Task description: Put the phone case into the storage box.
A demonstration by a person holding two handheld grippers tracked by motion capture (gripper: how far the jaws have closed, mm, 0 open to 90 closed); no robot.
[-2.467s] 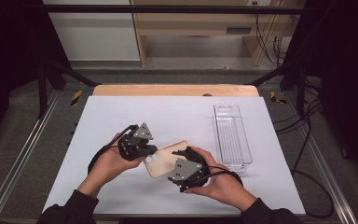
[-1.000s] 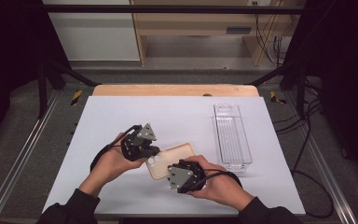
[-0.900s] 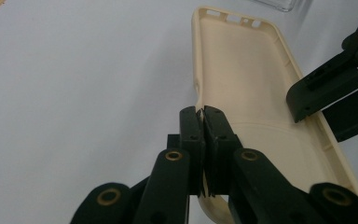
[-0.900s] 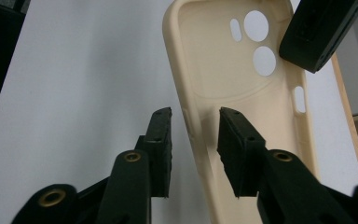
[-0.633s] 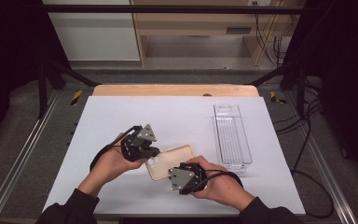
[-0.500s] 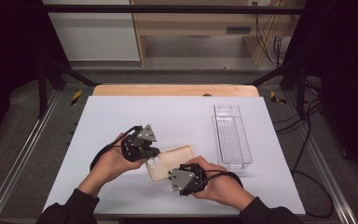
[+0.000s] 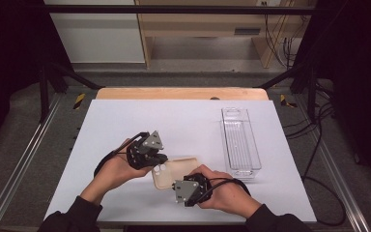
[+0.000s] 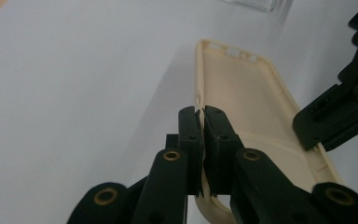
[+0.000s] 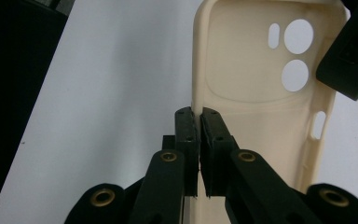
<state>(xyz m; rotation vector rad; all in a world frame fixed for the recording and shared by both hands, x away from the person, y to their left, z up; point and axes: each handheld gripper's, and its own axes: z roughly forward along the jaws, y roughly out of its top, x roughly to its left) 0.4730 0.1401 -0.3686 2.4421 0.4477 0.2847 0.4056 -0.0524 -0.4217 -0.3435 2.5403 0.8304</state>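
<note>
Here, from the high view, my cream phone case (image 7: 174, 170) lies on the white table (image 7: 125, 121) between my hands, its long axis running left to right, hollow side up. In the left gripper view, my left gripper (image 8: 201, 112) pinches its side wall. In the right gripper view, my right gripper (image 9: 199, 114), jaws just closing, clamps the opposite edge; the camera holes sit at the far end.

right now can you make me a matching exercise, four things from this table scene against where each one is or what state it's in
Things:
1. phone case
2. clear tray
3. left claw
4. right claw

Places or states:
A. empty, at the right of the white table
B. shut on the case's edge at the end with the camera holes
C. cream, open side up, held between both claws
D. shut on the case's edge at the end away from the camera holes

Pairs: 1-C, 2-A, 3-B, 4-D
</note>
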